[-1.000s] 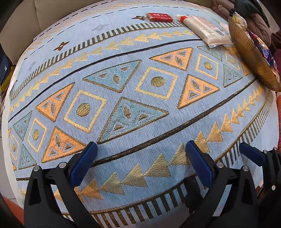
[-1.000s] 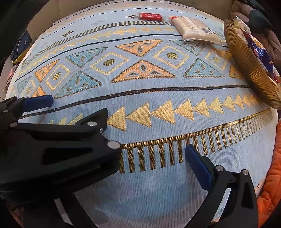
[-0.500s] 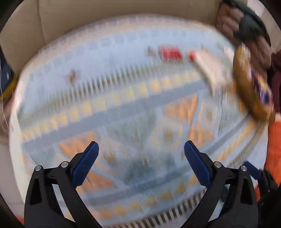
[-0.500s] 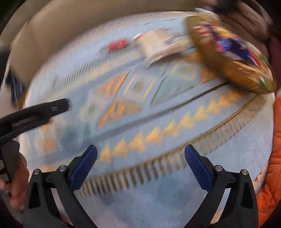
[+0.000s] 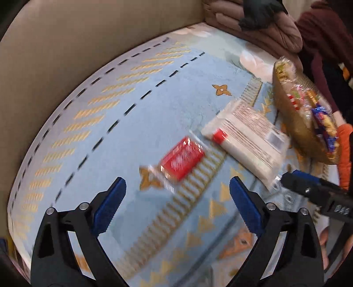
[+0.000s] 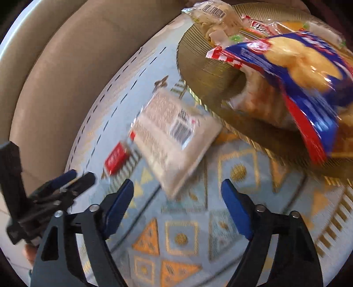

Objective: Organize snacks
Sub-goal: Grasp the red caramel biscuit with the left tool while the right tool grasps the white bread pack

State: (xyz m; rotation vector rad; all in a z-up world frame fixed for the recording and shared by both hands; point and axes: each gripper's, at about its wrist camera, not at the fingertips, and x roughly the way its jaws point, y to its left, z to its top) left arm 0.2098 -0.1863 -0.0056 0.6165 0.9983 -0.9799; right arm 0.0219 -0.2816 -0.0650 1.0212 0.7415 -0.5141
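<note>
Left wrist: left gripper (image 5: 177, 196) spread wide, empty — small red wrapped snack bar (image 5: 182, 159) on patterned blue cloth (image 5: 132, 123), just ahead. Right wrist: right gripper (image 6: 177, 198) wide open, empty — white plastic snack packet (image 6: 174, 139) flat beside gold ribbed tray (image 6: 205, 72) of snacks.

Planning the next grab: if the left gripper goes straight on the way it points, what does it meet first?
Most likely the red snack packet, lying on the patterned cloth ahead of the open left gripper; depth is blurred.

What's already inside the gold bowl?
The gold bowl holds several wrapped snacks: a blue chip bag on top, and a clear packet with a barcode at the far rim. Whatever lies beneath them is covered.
</note>
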